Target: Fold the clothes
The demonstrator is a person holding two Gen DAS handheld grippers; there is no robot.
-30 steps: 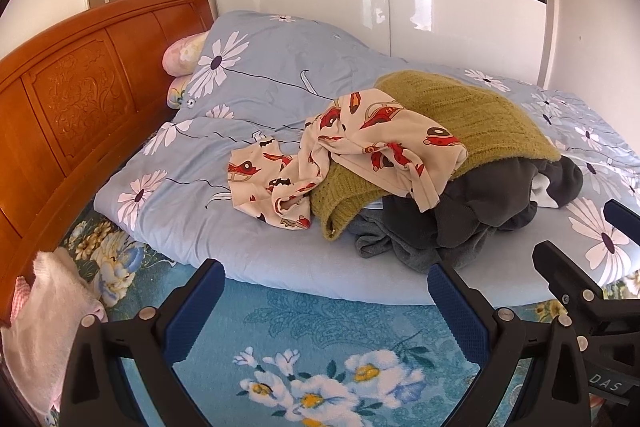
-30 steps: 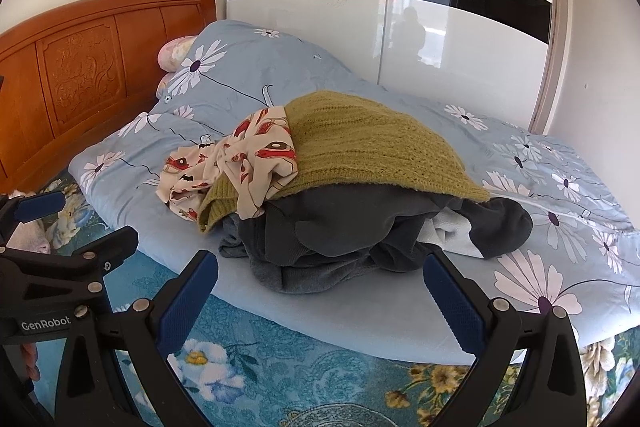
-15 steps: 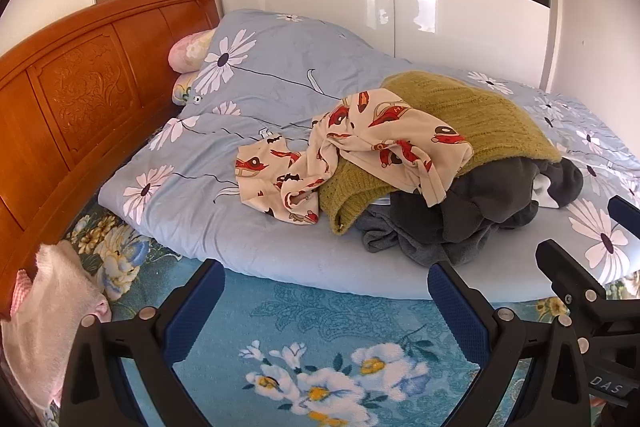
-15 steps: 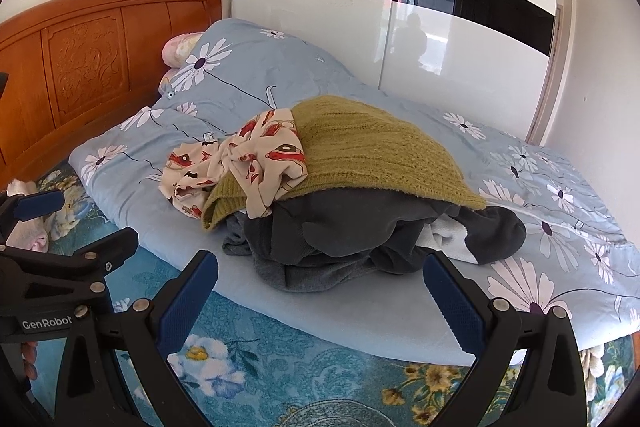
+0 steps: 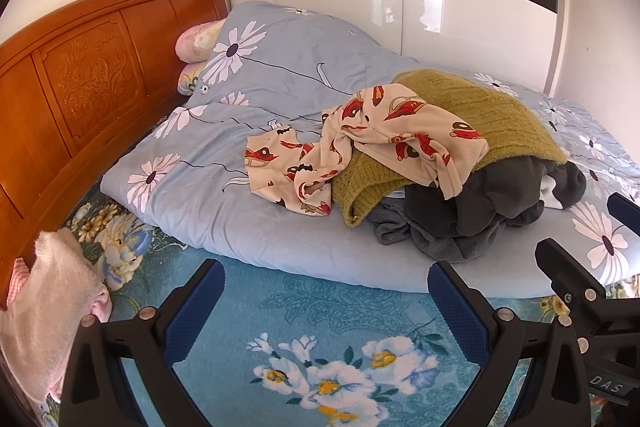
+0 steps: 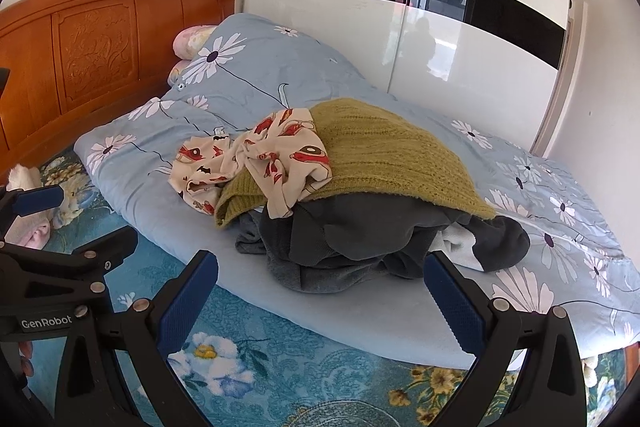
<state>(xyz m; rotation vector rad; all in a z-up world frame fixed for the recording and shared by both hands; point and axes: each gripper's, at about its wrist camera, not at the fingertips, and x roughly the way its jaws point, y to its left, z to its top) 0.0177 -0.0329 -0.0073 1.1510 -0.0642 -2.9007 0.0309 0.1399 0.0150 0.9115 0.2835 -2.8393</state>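
We find the clothes heaped unfolded on the blue quilt (image 5: pixel 256 95) toward the right of the bed — a cream printed garment (image 5: pixel 376 143) draped over an olive knit sweater (image 6: pixel 384 155), which lies on dark grey garments (image 6: pixel 360 239). In our judgement, folding is best served by lifting the printed garment, the topmost piece, clear by an edge rather than dragging the pile, then spreading it flat on the bare quilt to the left. The left gripper (image 5: pixel 326 303) and right gripper (image 6: pixel 320 295) hover side by side above the near floral blanket (image 5: pixel 320 315), level, aimed at the pile, jaws spread wide and holding nothing.
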